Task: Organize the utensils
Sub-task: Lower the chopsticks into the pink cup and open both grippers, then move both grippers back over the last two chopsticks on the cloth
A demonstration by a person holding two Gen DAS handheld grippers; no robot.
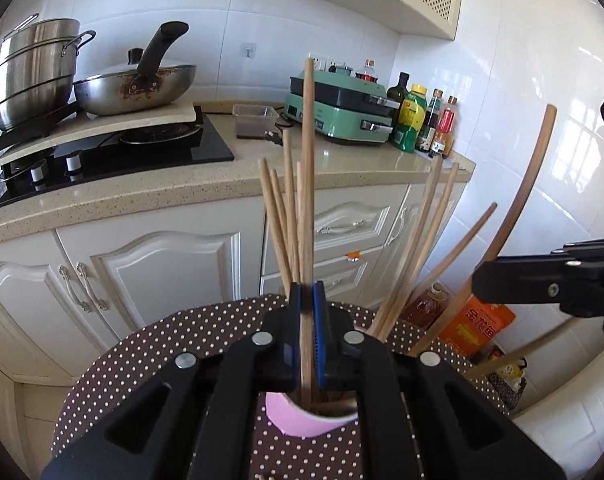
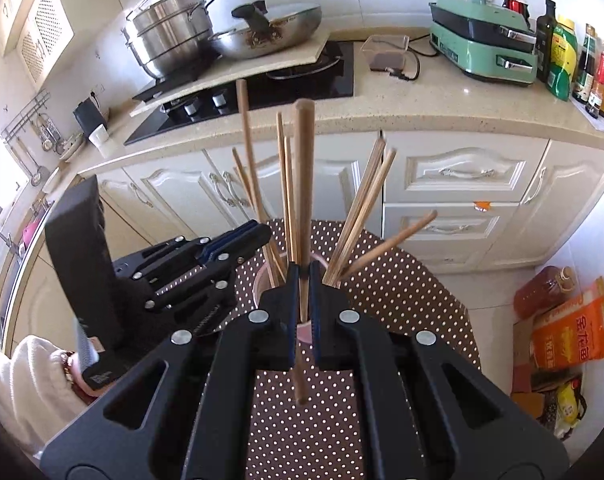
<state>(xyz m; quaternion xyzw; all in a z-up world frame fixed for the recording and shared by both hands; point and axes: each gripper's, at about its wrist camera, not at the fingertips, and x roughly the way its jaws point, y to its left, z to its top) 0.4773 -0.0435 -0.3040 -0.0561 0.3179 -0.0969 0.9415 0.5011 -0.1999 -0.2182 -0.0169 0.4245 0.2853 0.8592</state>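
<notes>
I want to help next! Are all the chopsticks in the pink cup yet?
Nearly. Several chopsticks already stand in the pink cup. The left gripper holds one chopstick reaching into it, and the right gripper holds another, with its lower end outside the cup. Both still need letting go.

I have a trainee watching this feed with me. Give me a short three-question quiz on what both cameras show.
1. True or false: the left gripper is open and empty.
2. What colour is the cup that holds the chopsticks?
3. The table has which cover? A plain white, B brown with white dots, C striped.

Key: 1 false, it is shut on a chopstick; 2 pink; 3 B.
</notes>
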